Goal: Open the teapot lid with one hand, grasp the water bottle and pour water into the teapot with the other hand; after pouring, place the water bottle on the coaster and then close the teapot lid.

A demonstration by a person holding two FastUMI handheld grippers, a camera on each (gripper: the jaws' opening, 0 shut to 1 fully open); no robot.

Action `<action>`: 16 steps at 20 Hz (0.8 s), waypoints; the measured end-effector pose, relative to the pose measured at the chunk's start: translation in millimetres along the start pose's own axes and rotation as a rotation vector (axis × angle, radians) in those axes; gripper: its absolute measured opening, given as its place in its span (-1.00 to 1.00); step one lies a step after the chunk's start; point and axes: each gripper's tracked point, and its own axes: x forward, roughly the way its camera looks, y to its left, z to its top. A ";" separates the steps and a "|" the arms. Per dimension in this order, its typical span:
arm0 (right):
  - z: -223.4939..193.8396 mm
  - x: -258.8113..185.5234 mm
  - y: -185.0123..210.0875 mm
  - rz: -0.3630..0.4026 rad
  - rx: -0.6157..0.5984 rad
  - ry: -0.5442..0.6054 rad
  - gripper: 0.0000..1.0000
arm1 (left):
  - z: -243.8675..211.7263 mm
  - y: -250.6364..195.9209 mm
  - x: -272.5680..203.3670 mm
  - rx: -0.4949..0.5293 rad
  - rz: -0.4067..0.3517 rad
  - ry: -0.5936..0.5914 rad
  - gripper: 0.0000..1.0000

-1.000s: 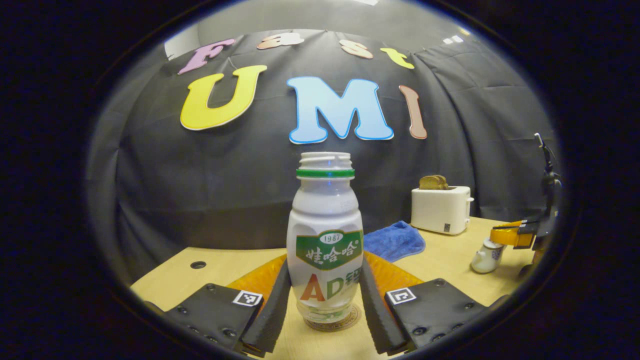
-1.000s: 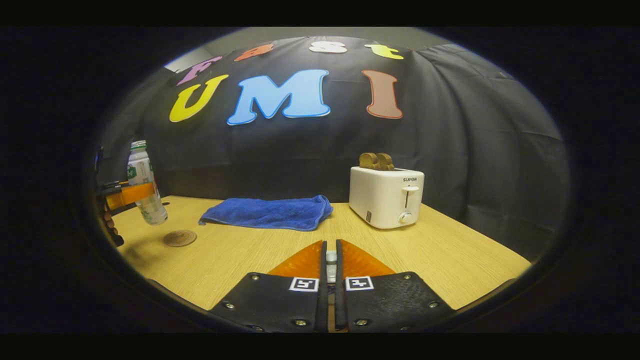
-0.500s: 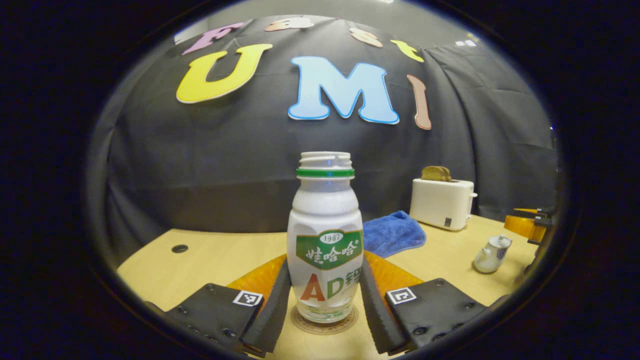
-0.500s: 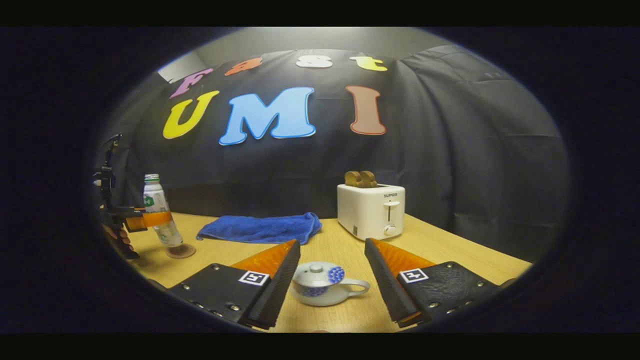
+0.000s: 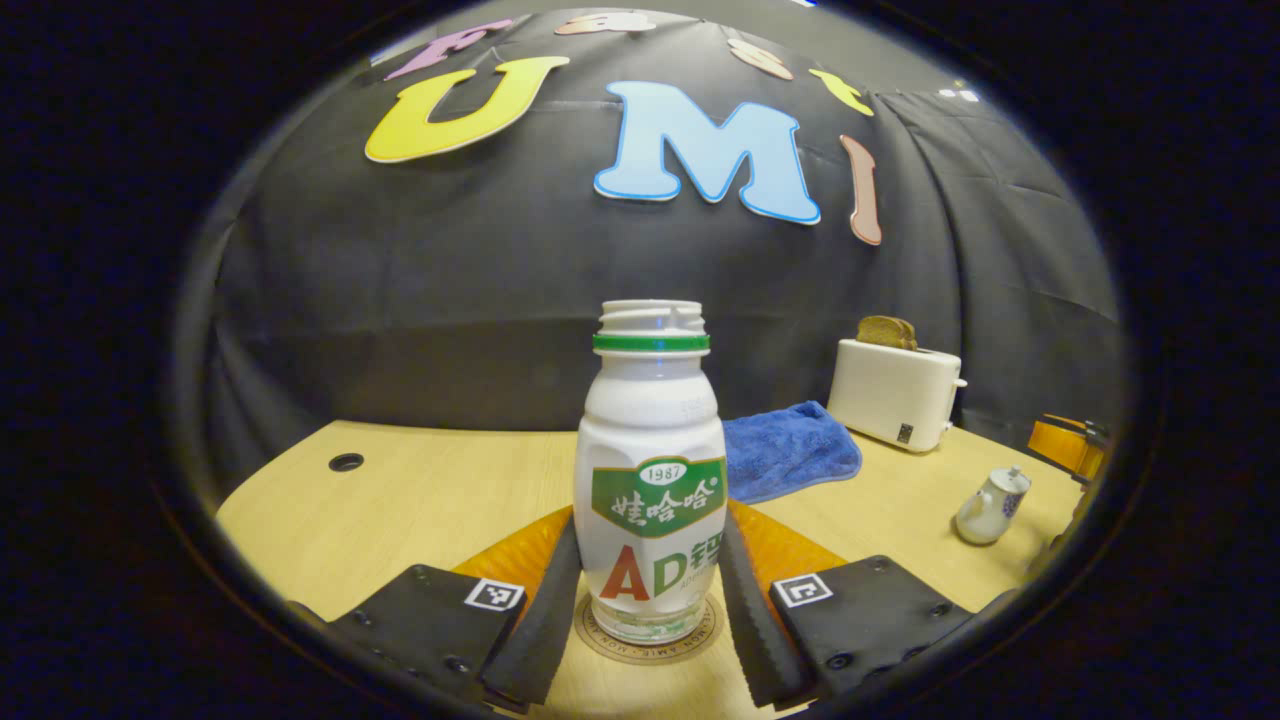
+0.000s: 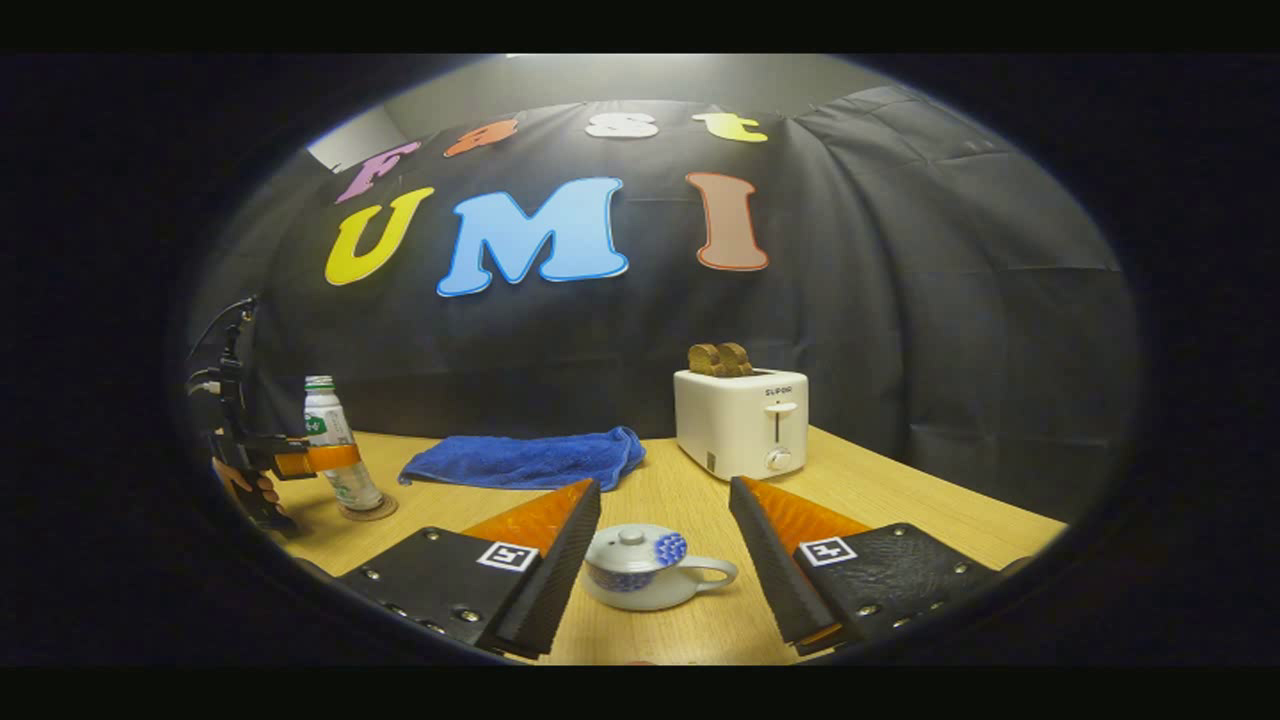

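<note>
With the pour apparently over, progress: the white plastic water bottle with the green neck ring (image 5: 650,475) stands on the round brown coaster (image 5: 650,632), and the small white ceramic teapot with blue flowers (image 6: 645,570) wears its lid; release and withdrawal look like all that is left.
Left gripper (image 5: 650,610): fingers pressed on both sides of the bottle's lower body, bottle upright, mouth uncapped.
Right gripper (image 6: 660,570): jaws spread wide around the teapot, touching neither side, holding nothing.
Setting: pale wooden table (image 6: 900,520), with a crumpled blue towel (image 6: 525,460) and a white toaster holding bread (image 6: 742,420) behind.
</note>
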 end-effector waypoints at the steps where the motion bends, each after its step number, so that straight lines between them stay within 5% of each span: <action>1: -0.5 0.1 0.2 0.000 0.002 0.002 0.60 | -0.3 -1.2 1.7 0.005 0.001 0.000 0.63; 2: -1.6 0.2 -0.1 0.001 0.002 0.003 0.60 | -1.2 -0.9 1.0 0.012 0.002 0.006 0.39; 3: -1.4 0.0 0.4 0.001 0.002 0.003 0.60 | -1.8 -2.6 1.1 0.020 0.001 0.004 0.39; 4: -1.1 -0.1 1.0 0.003 0.000 0.003 0.60 | -1.3 -4.3 0.2 0.033 -0.003 0.001 0.65; 9: -3.3 0.7 2.9 0.012 -0.007 0.009 0.60 | 9.1 -5.8 -3.5 0.032 0.006 -0.054 1.00; 16: -6.5 0.4 7.7 0.030 -0.010 0.019 0.60 | 10.0 -3.9 -12.4 0.041 0.012 -0.065 1.00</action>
